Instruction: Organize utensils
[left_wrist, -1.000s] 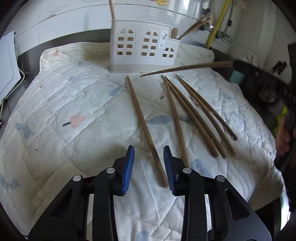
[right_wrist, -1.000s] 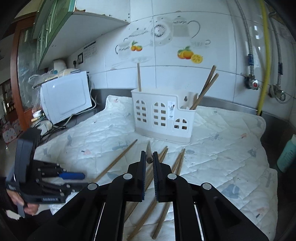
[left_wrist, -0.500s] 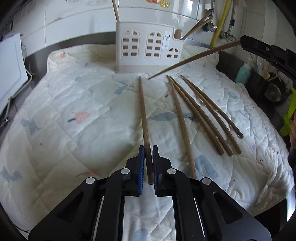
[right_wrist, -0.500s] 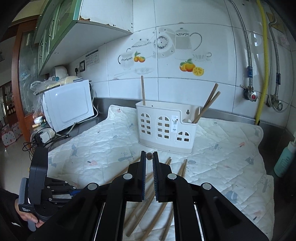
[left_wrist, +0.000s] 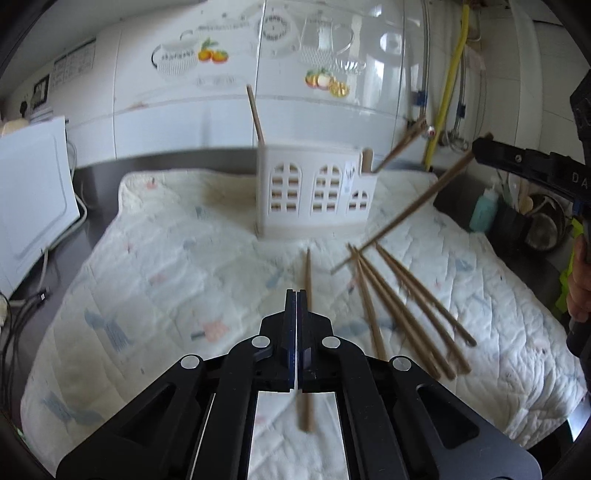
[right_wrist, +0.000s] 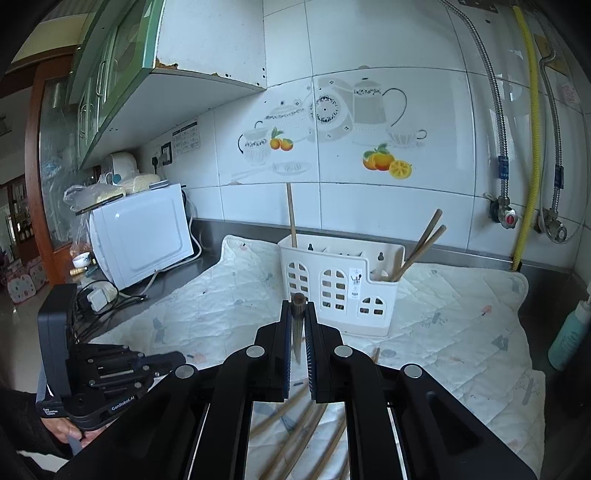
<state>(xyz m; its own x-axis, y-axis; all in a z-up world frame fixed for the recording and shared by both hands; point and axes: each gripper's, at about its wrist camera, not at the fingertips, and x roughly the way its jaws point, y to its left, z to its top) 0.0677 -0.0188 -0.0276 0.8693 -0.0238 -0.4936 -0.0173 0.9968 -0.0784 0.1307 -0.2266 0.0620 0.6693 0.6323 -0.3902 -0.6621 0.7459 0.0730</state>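
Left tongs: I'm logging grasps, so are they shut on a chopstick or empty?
Shut on a chopstick. The left tongs have their blue pads together, with the chopstick running out ahead and behind them.

Bright daylight, glare on wall tiles (left_wrist: 280, 110); left view motion-blurred, right sharp; fisheye bending, dark corners.

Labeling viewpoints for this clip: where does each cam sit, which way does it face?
Left wrist: on the left gripper, raised above the quilted mat, facing the white utensil holder and tiled wall; its fingers are shut on a chopstick; the right gripper shows at right with its chopstick.
Right wrist: on the right gripper, facing the holder; fingers shut on a chopstick; the left gripper shows lower left.
Shared: holder, mat, loose chopsticks.
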